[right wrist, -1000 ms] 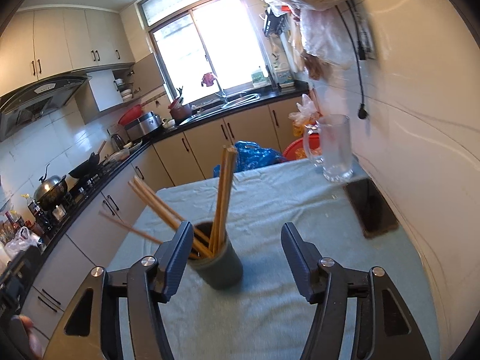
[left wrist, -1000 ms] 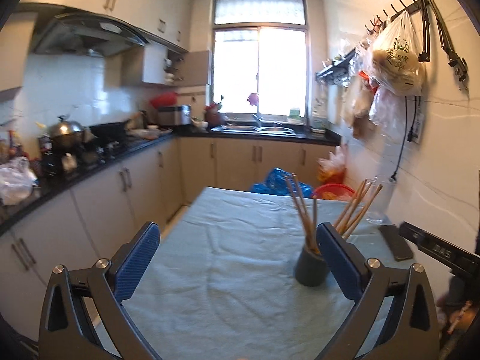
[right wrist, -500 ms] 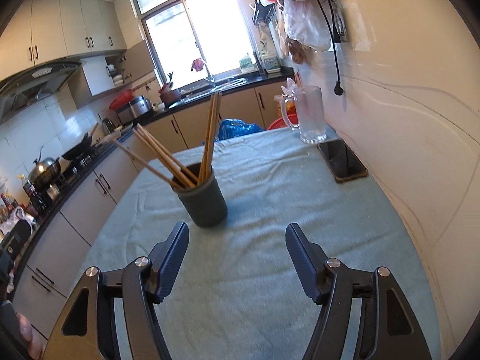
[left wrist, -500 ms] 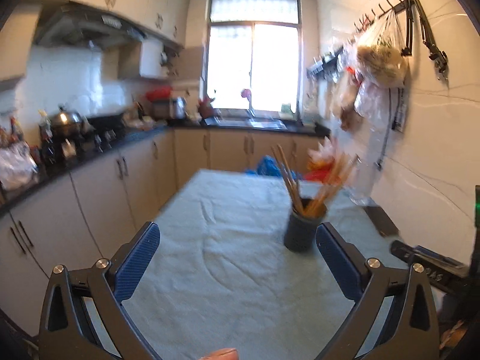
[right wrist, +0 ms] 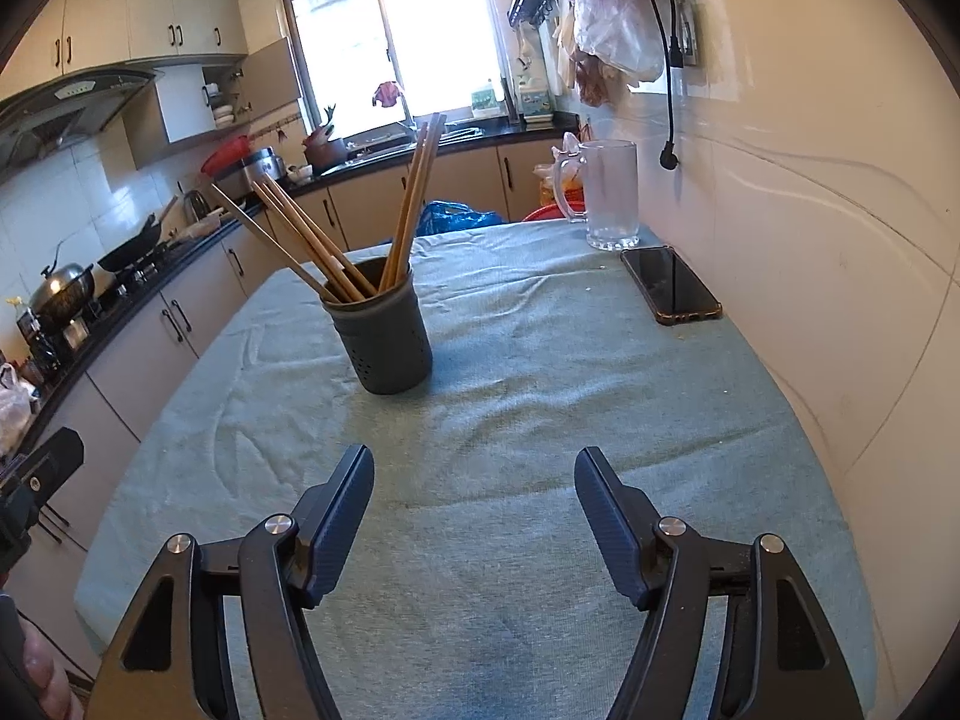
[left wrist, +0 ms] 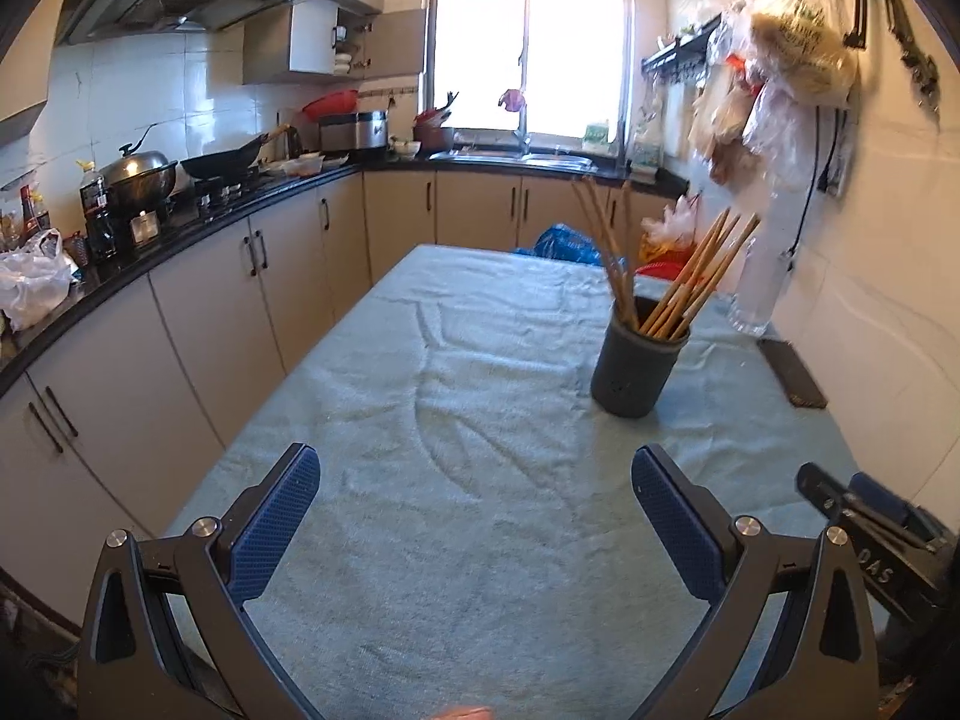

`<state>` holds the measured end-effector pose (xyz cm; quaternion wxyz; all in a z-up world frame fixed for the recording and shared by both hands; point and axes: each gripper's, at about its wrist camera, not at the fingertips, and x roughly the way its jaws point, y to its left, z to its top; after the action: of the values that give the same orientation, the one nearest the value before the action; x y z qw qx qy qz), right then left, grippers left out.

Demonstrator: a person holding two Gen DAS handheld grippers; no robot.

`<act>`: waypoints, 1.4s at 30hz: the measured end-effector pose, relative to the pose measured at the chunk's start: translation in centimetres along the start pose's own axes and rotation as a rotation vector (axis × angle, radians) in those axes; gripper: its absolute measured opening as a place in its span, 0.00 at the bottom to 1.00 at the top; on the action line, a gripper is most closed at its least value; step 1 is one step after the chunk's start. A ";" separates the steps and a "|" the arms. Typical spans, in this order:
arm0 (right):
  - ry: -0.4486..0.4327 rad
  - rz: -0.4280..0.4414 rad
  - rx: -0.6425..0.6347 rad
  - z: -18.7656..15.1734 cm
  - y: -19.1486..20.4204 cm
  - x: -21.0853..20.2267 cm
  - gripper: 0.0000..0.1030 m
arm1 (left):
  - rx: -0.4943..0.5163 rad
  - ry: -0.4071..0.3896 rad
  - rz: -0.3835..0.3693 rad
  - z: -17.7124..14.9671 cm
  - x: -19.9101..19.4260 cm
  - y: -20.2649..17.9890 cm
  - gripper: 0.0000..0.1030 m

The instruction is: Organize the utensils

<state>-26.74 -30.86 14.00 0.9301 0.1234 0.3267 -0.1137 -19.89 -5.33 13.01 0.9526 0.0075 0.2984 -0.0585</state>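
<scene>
**Chopsticks gathered in holder as both grippers hang back over kitchen bench**

A dark grey cylindrical utensil holder with small drain holes point(right wrist: 387, 339) stands upright on the pale green towel-like cloth covering the bench point(right wrist: 540, 396), holding a bundle of long wooden chopsticks point(right wrist: 336, 240) that fan outward, tips up, in two loose groups. No loose utensil shows anywhere on the cloth in either view, which suggests the sorting is at or near its end.

The left gripper point(left wrist: 474, 516) hovers low over the near end of the bench, its blue-padded fingers point(left wrist: 273, 531) spread wide with nothing between them. The right gripper point(right wrist: 474, 516) is likewise empty, its dark textured fingers point(right wrist: 336, 525) set well apart, the holder straight ahead of it but out of reach. From the left wrist view the holder point(left wrist: 636, 360) sits ahead and to the right. With both tools open and clear of the holder, neither appears to be mid-grasp; the stance reads as a pause or a step away.

A tall clear glass mug with a handle point(right wrist: 606, 195) stands at the far right corner of the bench by the tiled wall, and a black smartphone in an amber-edged case point(right wrist: 669, 285) lies flat just in front of it, both well apart from the holder. They seem parked along the wall to leave the middle of the cloth free for work.
</scene>
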 end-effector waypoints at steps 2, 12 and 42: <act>0.002 -0.003 -0.003 -0.1 0.2 0.1 0.73 | 0.007 0.018 0.011 -0.1 0.6 0.0 1.00; 0.010 -0.029 -0.019 -0.3 0.7 0.6 0.75 | 0.014 0.053 0.003 -0.5 1.5 0.0 1.00; -0.056 -0.053 -0.051 -0.5 1.5 -0.3 0.78 | 0.035 0.066 -0.013 -0.8 1.9 -0.5 1.00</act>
<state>-26.82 -29.29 14.03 0.9384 0.0879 0.3065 -0.1334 -18.89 -6.01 11.29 0.9415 0.0243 0.3287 -0.0699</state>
